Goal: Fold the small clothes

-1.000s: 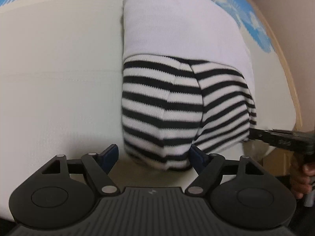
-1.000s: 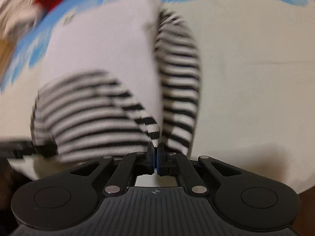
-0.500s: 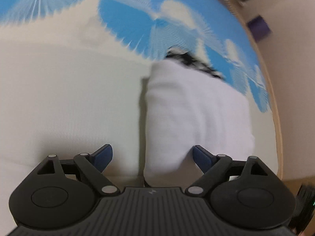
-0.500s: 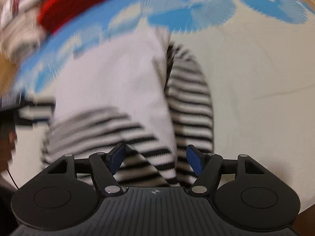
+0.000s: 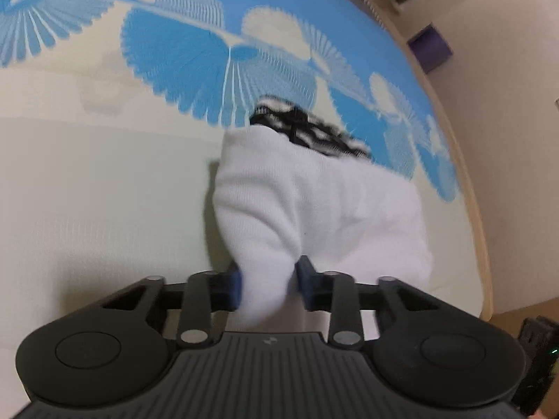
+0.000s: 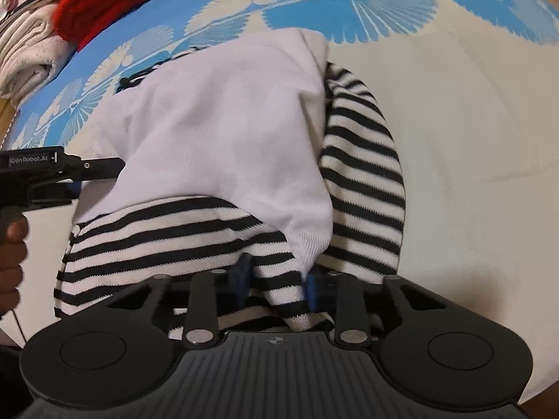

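Bed [image 5: 104, 192] carries the work, its sheet cream near the cameras with a blue fan pattern further back; a wooden edge shows along its right side in the left wrist view. Folded garment [image 6: 223, 132] lies on the sheet, white panel uppermost, black-and-white striped sleeves [image 6: 363, 174] showing along its right side and near edge in the right wrist view. Stack of folded clothes [image 6: 28, 52], with a red knit on top, sits at the far left of the bed. Left hand-held gripper [image 5: 269, 286] has its blue pads narrowed onto a bunched fold of the white cloth; cloth fills the gap between them. Right hand-held gripper [image 6: 277, 286] likewise pinches a bunch of striped and white fabric at the near edge, pads partly closed on it.
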{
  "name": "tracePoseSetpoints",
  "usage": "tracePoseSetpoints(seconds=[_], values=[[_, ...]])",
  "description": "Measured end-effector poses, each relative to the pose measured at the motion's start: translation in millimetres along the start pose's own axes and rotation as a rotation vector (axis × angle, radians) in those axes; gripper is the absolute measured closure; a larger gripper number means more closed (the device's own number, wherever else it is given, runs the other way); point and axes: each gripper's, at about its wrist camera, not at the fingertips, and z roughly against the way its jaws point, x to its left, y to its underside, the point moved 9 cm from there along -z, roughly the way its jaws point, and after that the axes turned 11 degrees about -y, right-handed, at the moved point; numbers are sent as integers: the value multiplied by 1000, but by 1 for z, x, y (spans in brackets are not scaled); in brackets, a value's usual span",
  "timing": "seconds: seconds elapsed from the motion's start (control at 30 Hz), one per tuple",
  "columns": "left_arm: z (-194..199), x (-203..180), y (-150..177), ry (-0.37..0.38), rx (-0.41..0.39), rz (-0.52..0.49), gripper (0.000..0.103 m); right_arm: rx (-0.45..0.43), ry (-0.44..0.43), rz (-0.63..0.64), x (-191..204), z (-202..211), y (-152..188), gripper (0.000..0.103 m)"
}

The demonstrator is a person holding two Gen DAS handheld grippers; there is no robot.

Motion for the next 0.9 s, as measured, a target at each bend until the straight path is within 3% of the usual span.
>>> tracePoseSetpoints(seconds=[0.1, 0.27, 0.37, 0.43, 0.47, 0.53, 0.63, 0.73, 0.77, 0.9], values=[[30, 11, -18, -82, -115, -48, 72, -28, -42, 15, 18, -5, -10, 89], [76, 46, -43, -245, -275, -65, 72, -113, -125, 93, 72, -13, -31, 91], [102, 70, -54, -358, -348, -31, 64, -111, -155, 123, 99, -28, -37, 93], [125, 78, -57, -428, -428, -71, 60, -88, -146, 158, 116, -42, -35, 93], [132, 78, -57, -429, -446, -101, 57, -80, -140, 174, 122, -47, -33, 94], [138, 72, -46, -381, -420, -161, 57, -78, -110, 205, 132, -53, -33, 94], [119, 65, -20, -315, -286, -246, 58, -59, -44, 170, 122, -63, -36, 94], [70, 85, 14, -404, -87, -310, 56, -36, -5, 147, 117, -65, -31, 94], [63, 91, 20, -433, -76, -326, 51, -29, 8, 153, 119, -67, -29, 94], [89, 86, 16, -397, -114, -256, 53, -27, 52, 160, 123, -67, -22, 94]])
